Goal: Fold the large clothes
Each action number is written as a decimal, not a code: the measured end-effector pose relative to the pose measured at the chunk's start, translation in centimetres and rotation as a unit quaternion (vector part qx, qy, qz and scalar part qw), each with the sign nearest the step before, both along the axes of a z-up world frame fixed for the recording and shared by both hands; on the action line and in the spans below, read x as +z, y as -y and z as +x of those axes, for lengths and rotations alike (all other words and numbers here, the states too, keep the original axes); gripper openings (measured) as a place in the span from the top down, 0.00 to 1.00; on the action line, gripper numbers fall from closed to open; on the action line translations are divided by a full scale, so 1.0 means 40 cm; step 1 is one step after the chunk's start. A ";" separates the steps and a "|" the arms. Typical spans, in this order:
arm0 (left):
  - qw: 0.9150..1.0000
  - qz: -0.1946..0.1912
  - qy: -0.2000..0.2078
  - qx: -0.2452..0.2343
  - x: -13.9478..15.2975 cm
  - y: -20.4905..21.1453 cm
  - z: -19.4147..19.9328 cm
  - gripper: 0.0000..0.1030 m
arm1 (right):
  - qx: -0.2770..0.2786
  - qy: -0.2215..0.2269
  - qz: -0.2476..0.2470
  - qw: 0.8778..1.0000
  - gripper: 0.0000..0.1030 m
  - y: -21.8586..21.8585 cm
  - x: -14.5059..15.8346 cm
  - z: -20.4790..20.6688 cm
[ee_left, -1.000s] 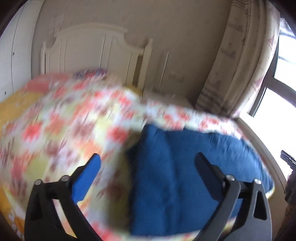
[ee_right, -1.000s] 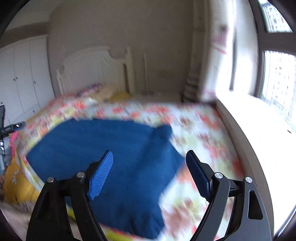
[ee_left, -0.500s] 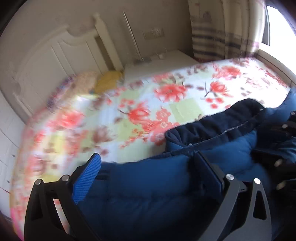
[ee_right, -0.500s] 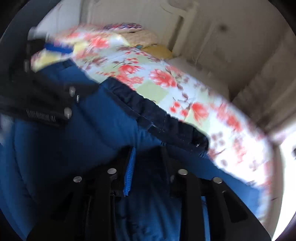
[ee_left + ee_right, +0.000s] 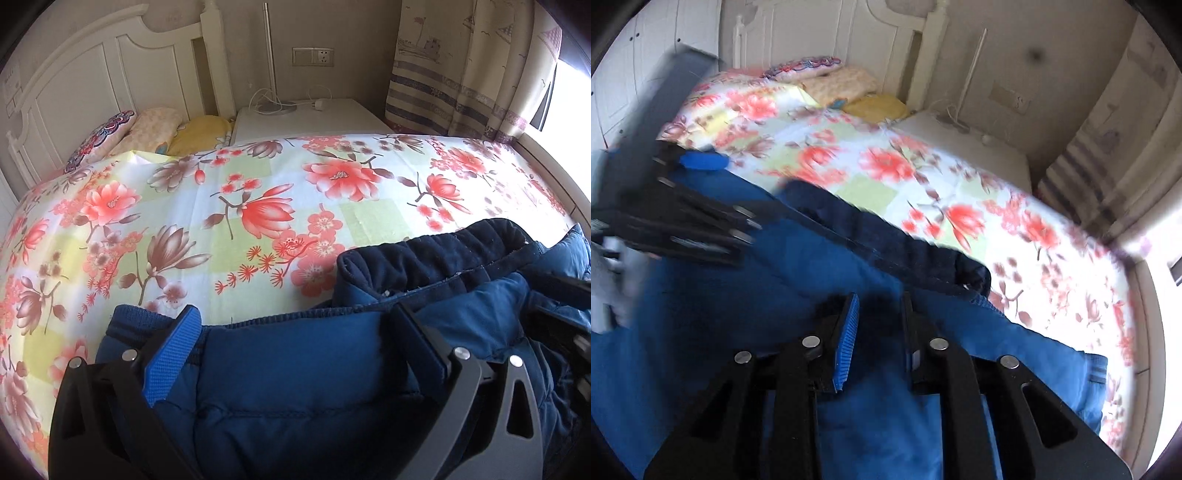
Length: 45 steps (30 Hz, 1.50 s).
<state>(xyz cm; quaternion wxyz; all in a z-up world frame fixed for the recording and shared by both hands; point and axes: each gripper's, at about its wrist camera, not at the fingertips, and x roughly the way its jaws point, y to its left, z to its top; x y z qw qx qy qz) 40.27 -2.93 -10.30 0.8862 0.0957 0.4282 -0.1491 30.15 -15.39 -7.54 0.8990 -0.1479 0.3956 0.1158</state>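
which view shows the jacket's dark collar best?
Left wrist: the dark collar is sharp, its ribbed edge and open end clear against the floral bedspread. Right wrist shows it too, but motion-blurred and seen obliquely.

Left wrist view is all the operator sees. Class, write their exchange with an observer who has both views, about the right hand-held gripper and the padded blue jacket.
Operator: I see only black parts at my right edge. Has the right hand-held gripper taken hold?
Observer: Yes. The right hand-held gripper is shut on a bunched fold of the padded blue jacket, just below its dark navy collar.
Operator: Where does the jacket end on that side?
Observer: Its ribbed blue band lies on the floral bedspread, towards the window side of the bed.
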 end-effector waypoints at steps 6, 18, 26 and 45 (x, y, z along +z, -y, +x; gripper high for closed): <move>1.000 -0.005 -0.005 0.001 -0.003 -0.004 0.004 0.02 | 0.033 -0.043 -0.009 0.998 0.81 -0.041 -0.098 0.041; 1.000 -0.023 -0.016 -0.002 -0.004 -0.010 0.007 0.02 | -0.183 -0.014 0.040 0.982 0.64 0.393 -0.087 0.032; 0.999 -0.015 0.039 -0.014 0.101 0.029 -0.071 0.04 | -0.192 -0.021 0.042 0.980 0.64 0.408 -0.106 0.048; 0.998 -0.027 -0.046 0.043 0.010 -0.076 0.026 0.02 | -0.195 -0.021 0.063 0.979 0.64 0.411 -0.108 0.039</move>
